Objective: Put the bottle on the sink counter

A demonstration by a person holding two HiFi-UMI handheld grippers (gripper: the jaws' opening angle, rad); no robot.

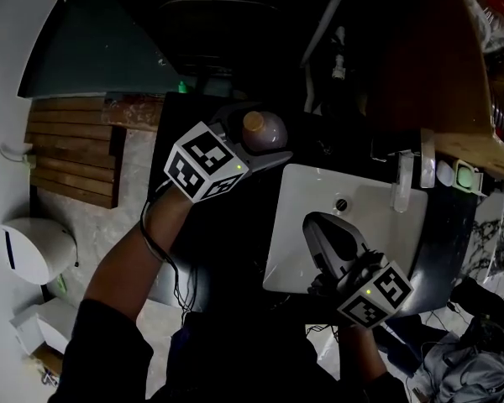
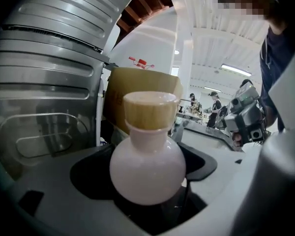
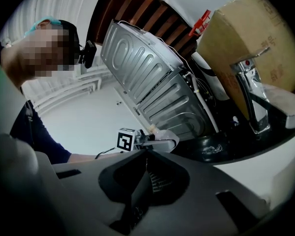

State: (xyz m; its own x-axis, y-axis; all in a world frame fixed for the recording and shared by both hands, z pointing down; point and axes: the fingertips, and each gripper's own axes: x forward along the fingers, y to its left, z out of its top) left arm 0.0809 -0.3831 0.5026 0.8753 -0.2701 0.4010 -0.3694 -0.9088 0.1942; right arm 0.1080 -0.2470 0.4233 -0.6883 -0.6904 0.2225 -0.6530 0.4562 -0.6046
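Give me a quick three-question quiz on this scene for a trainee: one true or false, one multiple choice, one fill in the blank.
1. True or false: the right gripper is shut with nothing in it.
2. What does the left gripper hold?
A. a mug
B. a round pink bottle with a wood-coloured cap
C. a sponge
3. Fill in: in the head view, the right gripper hangs over the white ____.

Key
1. True.
2. B.
3. sink basin.
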